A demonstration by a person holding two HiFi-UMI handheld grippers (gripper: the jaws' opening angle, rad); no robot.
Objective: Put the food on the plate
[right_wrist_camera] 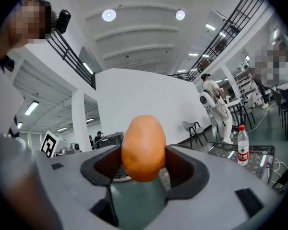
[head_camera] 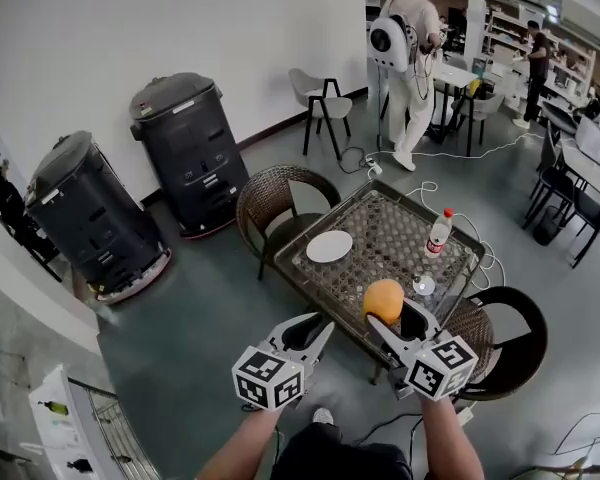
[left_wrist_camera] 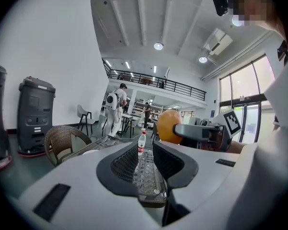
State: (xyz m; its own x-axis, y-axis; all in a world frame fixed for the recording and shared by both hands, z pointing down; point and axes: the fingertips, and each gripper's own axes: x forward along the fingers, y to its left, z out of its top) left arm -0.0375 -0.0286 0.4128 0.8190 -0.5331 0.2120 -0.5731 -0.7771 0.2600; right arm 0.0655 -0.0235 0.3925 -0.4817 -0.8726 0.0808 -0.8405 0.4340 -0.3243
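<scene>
An orange egg-shaped food item (head_camera: 384, 300) is clamped between the jaws of my right gripper (head_camera: 388, 318), held above the near edge of the glass-topped wicker table (head_camera: 365, 268). In the right gripper view the orange food (right_wrist_camera: 143, 148) fills the gap between the dark pads. A white plate (head_camera: 329, 246) lies on the table's left side, apart from the food. My left gripper (head_camera: 315, 330) hangs just off the table's near-left edge, open with nothing between its jaws; in its own view the left gripper (left_wrist_camera: 145, 161) frames the tabletop, and the orange food (left_wrist_camera: 167, 126) shows at the right.
A water bottle (head_camera: 438, 233) with a red cap stands at the table's right; a small clear glass (head_camera: 424, 286) sits near the food. Wicker chairs (head_camera: 275, 203) flank the table. Two dark machines (head_camera: 190, 148) stand by the wall. A person (head_camera: 412, 58) stands farther back among tables.
</scene>
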